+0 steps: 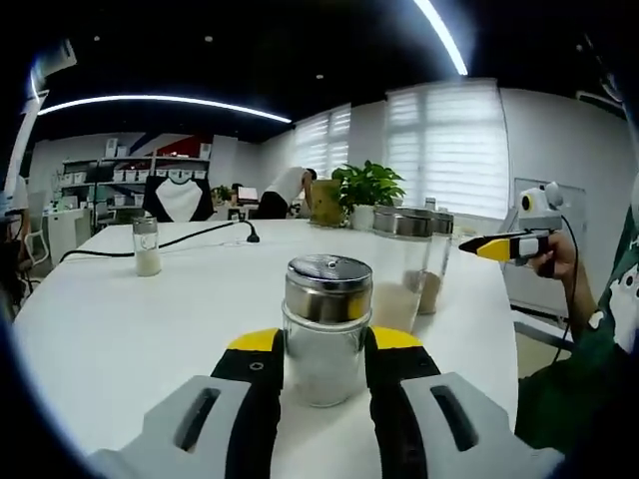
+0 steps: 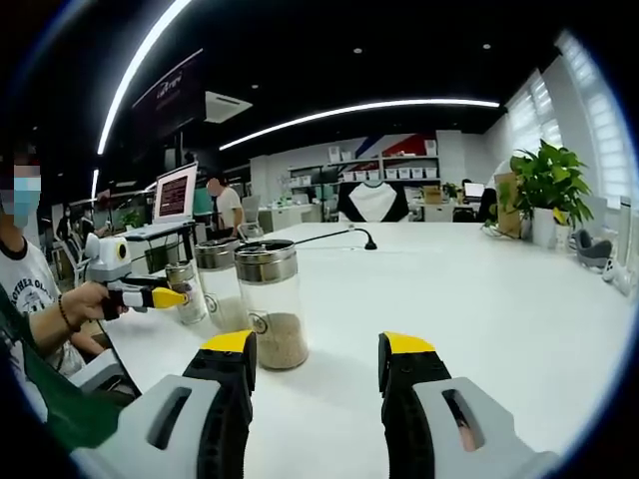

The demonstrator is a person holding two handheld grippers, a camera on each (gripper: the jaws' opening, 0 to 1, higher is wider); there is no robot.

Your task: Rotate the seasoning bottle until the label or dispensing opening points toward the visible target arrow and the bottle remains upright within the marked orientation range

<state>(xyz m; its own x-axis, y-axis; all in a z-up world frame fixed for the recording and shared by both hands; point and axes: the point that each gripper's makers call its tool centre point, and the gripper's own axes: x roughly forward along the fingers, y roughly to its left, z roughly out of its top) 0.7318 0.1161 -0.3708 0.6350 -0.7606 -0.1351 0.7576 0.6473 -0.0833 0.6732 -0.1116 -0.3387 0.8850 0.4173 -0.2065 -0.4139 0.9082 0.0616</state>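
Seasoning bottle (image 1: 326, 327): upright on your table (image 1: 120, 329), between your left gripper (image 1: 324, 361) jaws.
Two glass jars (image 1: 411, 264): behind it, to the right.
Small shaker (image 1: 147, 245): far left, by the cable (image 1: 190, 239).
Potted plant (image 1: 365, 192): far edge.

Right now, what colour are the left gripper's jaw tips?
Yellow tips on black jaws of the left gripper, clearest in the left gripper view.

A white table (image 1: 120, 329) carries glass seasoning jars (image 1: 326, 329), a small shaker (image 1: 147, 246) and a black cable (image 1: 200, 237).

Open office: shelving (image 2: 399, 170), laptop (image 2: 174, 195), white table (image 2: 479, 289).
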